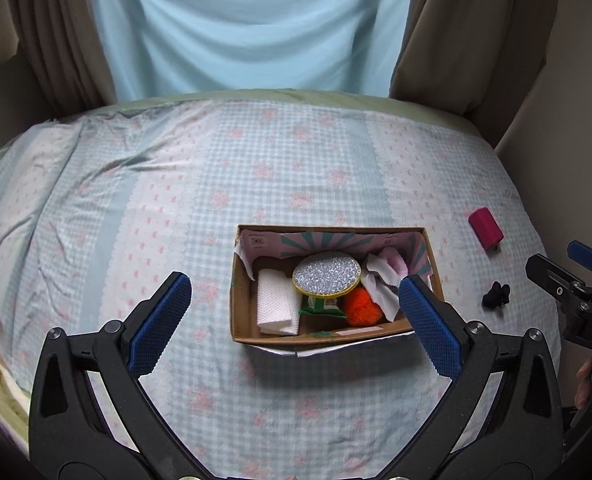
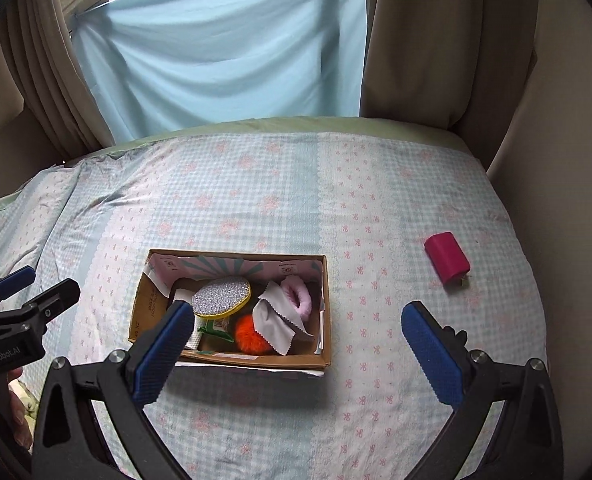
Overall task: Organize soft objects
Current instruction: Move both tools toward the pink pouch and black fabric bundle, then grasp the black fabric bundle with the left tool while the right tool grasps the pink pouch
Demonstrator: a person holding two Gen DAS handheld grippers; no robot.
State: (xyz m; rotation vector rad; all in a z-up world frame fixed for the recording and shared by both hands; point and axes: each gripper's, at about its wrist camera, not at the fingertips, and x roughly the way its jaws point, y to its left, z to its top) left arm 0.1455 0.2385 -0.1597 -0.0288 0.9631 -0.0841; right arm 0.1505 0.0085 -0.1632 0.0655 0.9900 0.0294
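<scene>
Left wrist view looks down on a bed with a checked blue and pink sheet point(image 1: 296, 168), and the left gripper point(image 1: 296, 320) is spread wide with nothing between its blue pads, hanging above the near side of the cardboard box point(image 1: 239, 312). The box sits in the middle of the bed and it's pretty full: a folded white cloth point(image 1: 277, 302) on the left, a glittery silver round pad with a yellow rim point(image 1: 327, 273) leaning across the middle, a green packet point(image 1: 322, 307) under it, an orange pom-pom point(image 1: 362, 306) next to that, then a white zigzag-edged cloth point(image 1: 380, 284) and a pink fluffy thing point(image 1: 396, 262) in the far right corner. Still out on the sheet, well to the right of the box, are a magenta roll point(image 1: 484, 227) and a small black scrunched item point(image 1: 496, 295) closer to the bed's right edge. The right wrist view has the right gripper point(image 2: 298, 350) also gaping open and empty, held above the sheet with its left finger overlapping the box's near left corner; the black item doesn't show up in that view. Light blue fabric point(image 2: 223, 48) hangs between beige curtains point(image 2: 416, 40) behind the bed.
</scene>
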